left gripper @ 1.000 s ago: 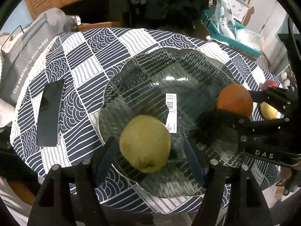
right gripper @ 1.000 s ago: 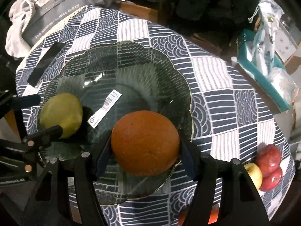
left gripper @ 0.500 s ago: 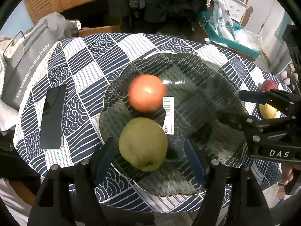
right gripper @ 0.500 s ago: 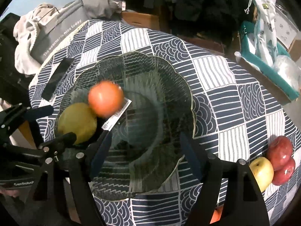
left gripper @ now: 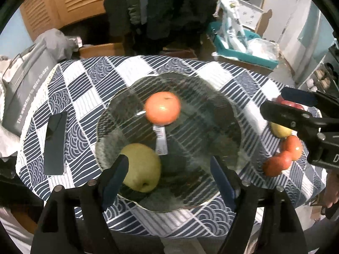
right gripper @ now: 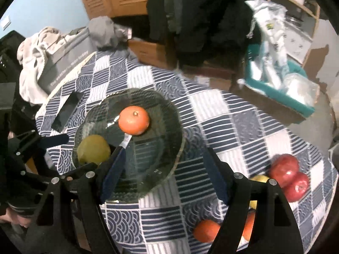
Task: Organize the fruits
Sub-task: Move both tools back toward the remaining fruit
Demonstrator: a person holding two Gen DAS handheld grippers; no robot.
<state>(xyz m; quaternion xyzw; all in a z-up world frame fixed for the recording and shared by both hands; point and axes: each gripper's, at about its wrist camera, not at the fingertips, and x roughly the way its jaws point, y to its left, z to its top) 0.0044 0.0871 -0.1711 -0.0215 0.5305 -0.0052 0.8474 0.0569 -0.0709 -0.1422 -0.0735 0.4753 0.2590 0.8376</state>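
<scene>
A clear glass plate (left gripper: 211, 116) sits on the checked tablecloth, with an orange (left gripper: 162, 110) on its far half and a green apple (left gripper: 141, 167) at its near left. My left gripper (left gripper: 167, 169) hovers above the plate's near edge. Its jaws are opening and press on nothing, and the apple lies just inside the left finger. My right gripper (right gripper: 165, 154) is open and empty, raised over the plate's right edge (right gripper: 179, 148). From the right wrist I see the orange (right gripper: 134, 120), the green apple (right gripper: 93, 150) and my left gripper (right gripper: 78, 152).
Loose fruit lies at the table's right: two red apples (right gripper: 284, 167), a yellow apple (right gripper: 259, 178) and oranges (right gripper: 206, 230). A black phone (left gripper: 55, 144) lies left of the plate, with a grey bag (left gripper: 23, 89) beyond it. A teal tray (left gripper: 243, 48) stands on the floor behind.
My right gripper opened and let go of the orange, which rolled across the plate to its far side. Both grippers have risen and drawn back, and the left jaws have widened.
</scene>
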